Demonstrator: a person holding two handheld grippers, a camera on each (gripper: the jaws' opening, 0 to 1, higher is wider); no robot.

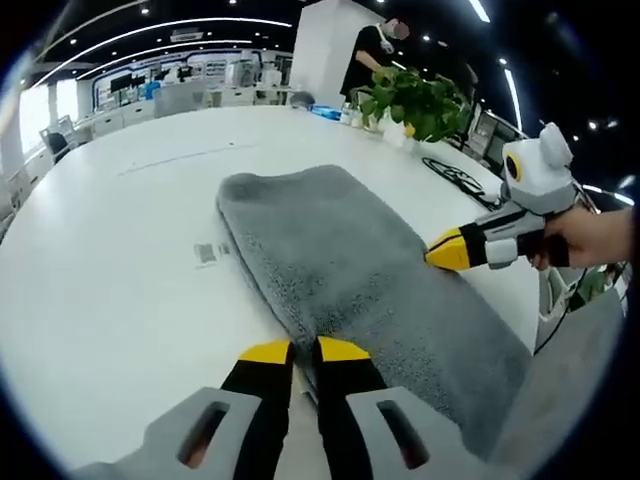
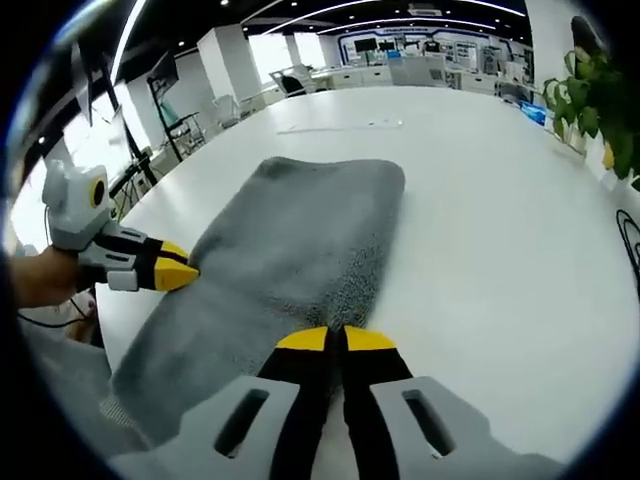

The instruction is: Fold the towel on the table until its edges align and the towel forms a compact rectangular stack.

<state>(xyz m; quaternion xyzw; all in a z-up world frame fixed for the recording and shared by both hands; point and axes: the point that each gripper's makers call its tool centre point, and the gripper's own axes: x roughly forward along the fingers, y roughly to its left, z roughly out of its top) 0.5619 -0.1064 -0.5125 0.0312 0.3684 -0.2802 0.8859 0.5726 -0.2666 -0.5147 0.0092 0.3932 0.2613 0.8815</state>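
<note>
A grey towel lies folded into a long strip on the white table; one end reaches the table's edge near the person. My left gripper has its yellow tips shut on the towel's long edge. The right gripper, held by a hand, has its tips pinched at the opposite long edge. In the right gripper view, the right gripper is shut on the near edge of the towel, and the left gripper is at the far edge.
A potted plant stands at the table's side, with a black cable beside it. A small label is stuck on the table near the towel. A person stands behind the plant.
</note>
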